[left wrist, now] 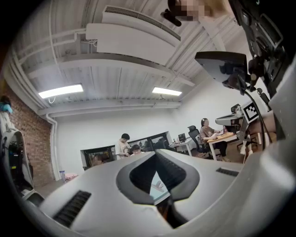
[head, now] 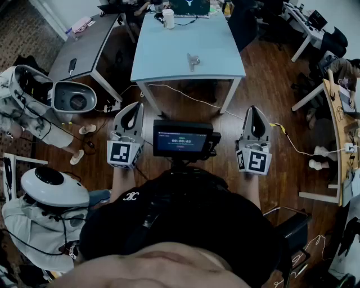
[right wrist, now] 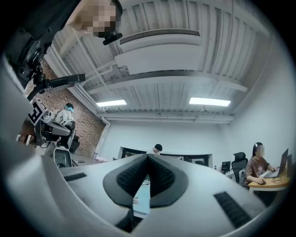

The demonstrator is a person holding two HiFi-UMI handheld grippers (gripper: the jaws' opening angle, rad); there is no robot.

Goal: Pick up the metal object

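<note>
The metal object (head: 193, 61), small and grey, lies near the middle of a pale blue table (head: 163, 56) in the head view. Both grippers are held over the wooden floor, well short of the table's near edge, jaws pointing toward it. My left gripper (head: 134, 108) is shut with nothing in it. Its own view shows the tips (left wrist: 155, 153) meeting, and through the gap below them a sliver of the table with the metal object (left wrist: 159, 185). My right gripper (head: 254, 110) is likewise shut and empty, tips (right wrist: 148, 156) together, with a strip of the blue table (right wrist: 141, 200) behind.
A white cup (head: 168, 18) and a laptop (head: 189, 7) stand at the table's far end. A grey desk (head: 84, 48) lies to the left, white desks (head: 332, 107) to the right. A cable (head: 185, 95) runs across the floor. A small screen (head: 183, 139) sits between the grippers. People sit at left.
</note>
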